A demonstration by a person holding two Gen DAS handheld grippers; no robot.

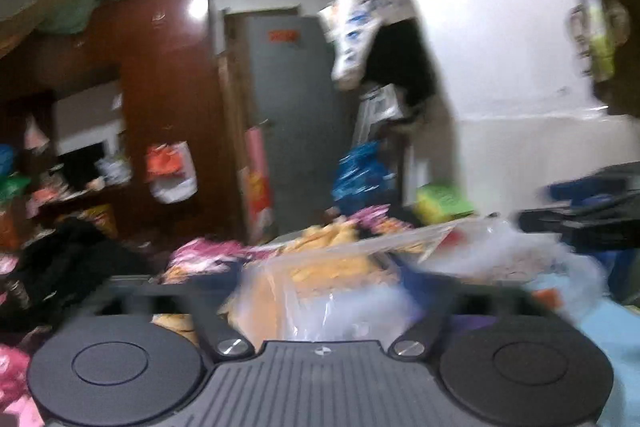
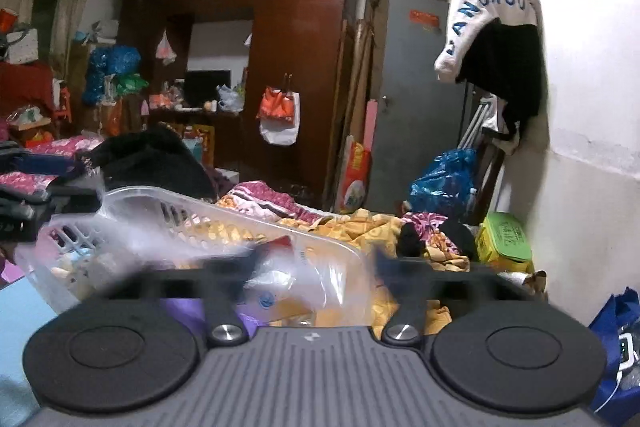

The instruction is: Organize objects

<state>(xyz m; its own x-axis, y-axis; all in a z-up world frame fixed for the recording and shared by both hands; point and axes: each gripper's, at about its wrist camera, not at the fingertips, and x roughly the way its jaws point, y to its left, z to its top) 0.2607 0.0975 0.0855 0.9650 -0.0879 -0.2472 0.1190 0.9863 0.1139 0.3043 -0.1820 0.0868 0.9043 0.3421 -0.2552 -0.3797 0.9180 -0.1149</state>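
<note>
A clear plastic basket (image 2: 168, 203) lies tilted on the bed, with small items and a crinkled clear plastic bag (image 2: 308, 279) spilling from its near end. My right gripper (image 2: 316, 261) is open, its blurred fingers on either side of that bag. In the left wrist view the same clear bag (image 1: 332, 291) lies between the wide-apart fingers of my left gripper (image 1: 320, 287), which is open; the view is motion-blurred. Whether either gripper touches the bag I cannot tell.
An orange and pink patterned quilt (image 2: 360, 227) covers the bed. A green box (image 2: 506, 239) and a blue bag (image 2: 444, 179) sit by the white wall on the right. Folded dark clothes (image 2: 28, 195) are stacked at left. A wardrobe (image 2: 296, 47) and a grey door (image 2: 416, 99) stand behind.
</note>
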